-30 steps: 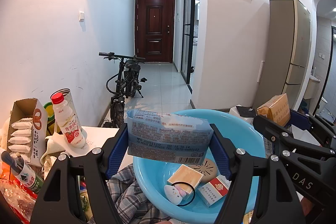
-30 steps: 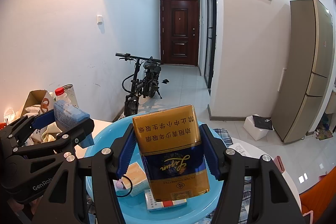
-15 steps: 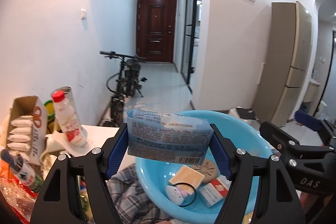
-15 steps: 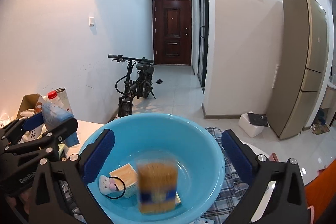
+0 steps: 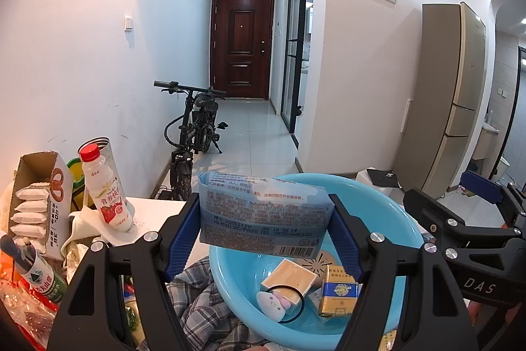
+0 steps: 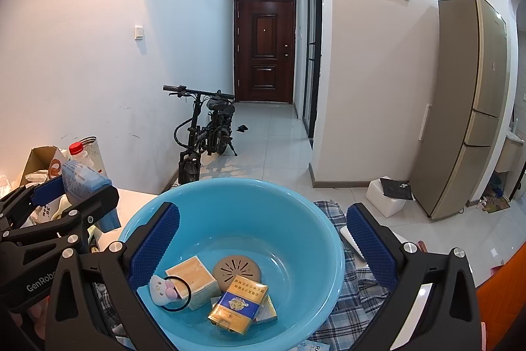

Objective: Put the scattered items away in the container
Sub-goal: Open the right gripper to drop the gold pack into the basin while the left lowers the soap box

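Left claw clamped on wipes pack; right claw wide over basin.

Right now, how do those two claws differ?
The left claw is clamped on a pale blue wipes packet, held above the blue basin; the right claw is spread wide with nothing between its pads. Both hover over the basin, where a gold cigarette pack lies, and both have black frames with blue pads.

Above the blue basin your path is open from the near side. Its floor is crowded at the near left by a gold packet and a tan box. Bottles block the left.
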`<act>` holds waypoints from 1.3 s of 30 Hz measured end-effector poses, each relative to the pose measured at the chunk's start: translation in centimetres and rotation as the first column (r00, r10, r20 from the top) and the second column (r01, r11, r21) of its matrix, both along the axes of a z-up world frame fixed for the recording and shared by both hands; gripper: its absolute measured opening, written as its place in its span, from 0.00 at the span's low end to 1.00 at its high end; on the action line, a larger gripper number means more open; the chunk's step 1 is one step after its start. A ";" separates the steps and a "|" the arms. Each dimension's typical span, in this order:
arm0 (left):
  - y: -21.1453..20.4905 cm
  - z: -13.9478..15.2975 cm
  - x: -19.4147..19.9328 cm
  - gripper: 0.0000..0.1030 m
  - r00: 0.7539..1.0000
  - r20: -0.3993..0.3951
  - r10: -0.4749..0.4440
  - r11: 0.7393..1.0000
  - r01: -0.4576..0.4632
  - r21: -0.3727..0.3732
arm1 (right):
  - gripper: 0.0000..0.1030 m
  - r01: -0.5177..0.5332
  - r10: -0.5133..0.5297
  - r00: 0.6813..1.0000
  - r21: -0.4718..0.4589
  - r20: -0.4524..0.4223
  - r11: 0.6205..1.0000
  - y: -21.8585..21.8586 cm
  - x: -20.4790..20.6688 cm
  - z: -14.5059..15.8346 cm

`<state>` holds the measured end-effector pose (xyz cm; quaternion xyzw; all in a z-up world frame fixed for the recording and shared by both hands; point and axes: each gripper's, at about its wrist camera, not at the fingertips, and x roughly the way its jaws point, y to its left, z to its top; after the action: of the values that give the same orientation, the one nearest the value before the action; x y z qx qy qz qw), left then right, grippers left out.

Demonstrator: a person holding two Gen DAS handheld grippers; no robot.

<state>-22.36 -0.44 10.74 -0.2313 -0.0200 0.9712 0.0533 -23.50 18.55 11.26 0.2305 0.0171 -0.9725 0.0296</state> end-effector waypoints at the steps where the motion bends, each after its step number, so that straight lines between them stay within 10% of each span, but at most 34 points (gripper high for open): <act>1: 0.0 0.0 0.0 0.70 1.000 0.001 0.000 1.000 0.000 -0.001 | 1.00 0.001 -0.001 1.000 -0.001 -0.001 1.000 0.0 0.1 0.0; 39: 0.2 -0.2 -0.1 0.70 1.000 0.007 0.002 1.000 -0.003 0.007 | 1.00 -0.008 0.008 1.000 -0.002 -0.010 1.000 0.6 0.0 0.5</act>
<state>-22.44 -0.27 10.50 -0.2347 -0.0240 0.9703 0.0529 -23.47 19.15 11.72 0.2258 0.0173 -0.9735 0.0336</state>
